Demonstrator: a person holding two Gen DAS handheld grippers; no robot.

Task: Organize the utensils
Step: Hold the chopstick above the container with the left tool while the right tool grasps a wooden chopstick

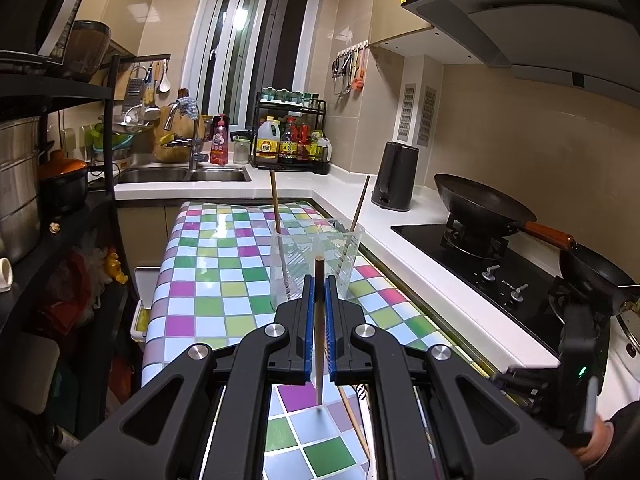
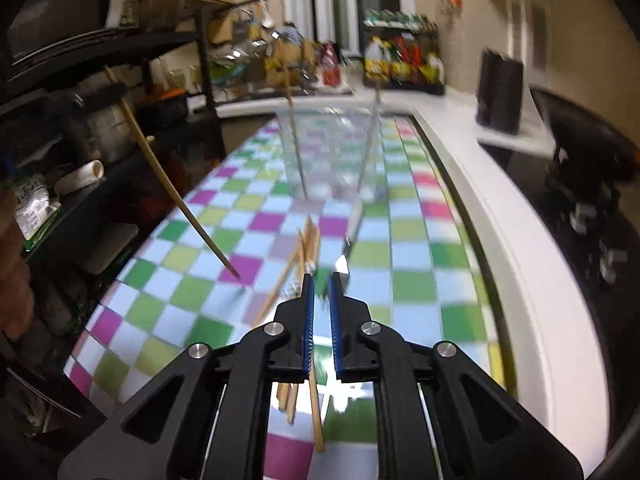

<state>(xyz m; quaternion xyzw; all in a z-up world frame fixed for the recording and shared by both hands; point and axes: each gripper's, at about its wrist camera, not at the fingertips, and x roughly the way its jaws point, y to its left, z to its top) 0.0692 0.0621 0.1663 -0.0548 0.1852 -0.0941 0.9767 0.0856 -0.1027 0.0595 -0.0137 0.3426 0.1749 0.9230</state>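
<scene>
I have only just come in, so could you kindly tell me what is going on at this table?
A person with a gripper in each hand is sorting chopsticks into a clear cup on the checkered table. Two chopsticks already stand in the cup. The left gripper is shut on one chopstick, held upright just short of the cup. The right gripper holds nothing, jaws slightly apart, above the loose chopsticks lying on the table.

Checkered table (image 2: 420,280): clear cup (image 2: 332,152), loose chopsticks (image 2: 308,240).
</scene>
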